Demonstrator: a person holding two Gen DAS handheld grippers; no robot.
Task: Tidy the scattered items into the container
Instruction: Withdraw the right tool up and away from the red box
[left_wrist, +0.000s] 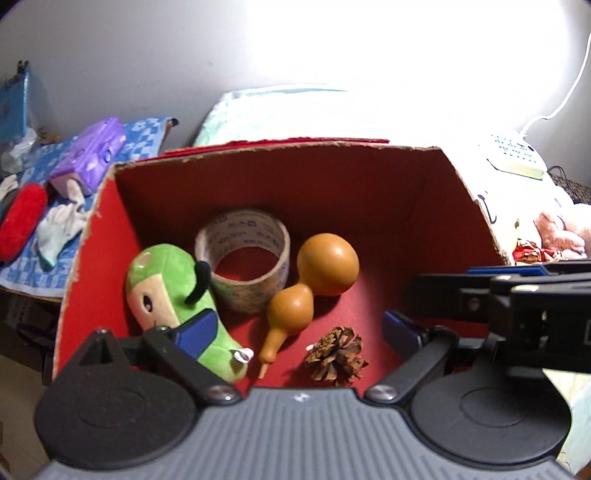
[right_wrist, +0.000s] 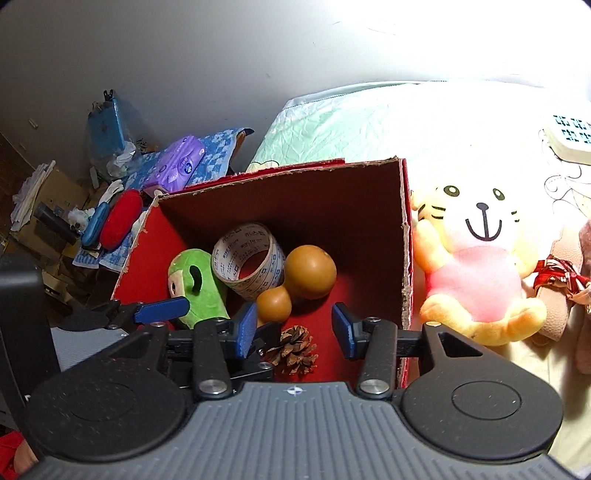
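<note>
Both tongs apart, empty, over red box (left_wrist: 92, 254). Pine cone (left_wrist: 337, 356) low centre between left tongs (left_wrist: 299, 325); in right view, between right tongs (right_wrist: 295, 326).

Right gripper (right_wrist: 293, 326) spread wide, empty, over red box (right_wrist: 405, 258): tape roll (right_wrist: 246, 260), gourd (right_wrist: 295, 284), green plush (right_wrist: 195, 284), probably a pinecone (right_wrist: 293, 350) inside.

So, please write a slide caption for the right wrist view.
Open right gripper above red box holding tape roll, gourd, green plush, pinecone.
</note>
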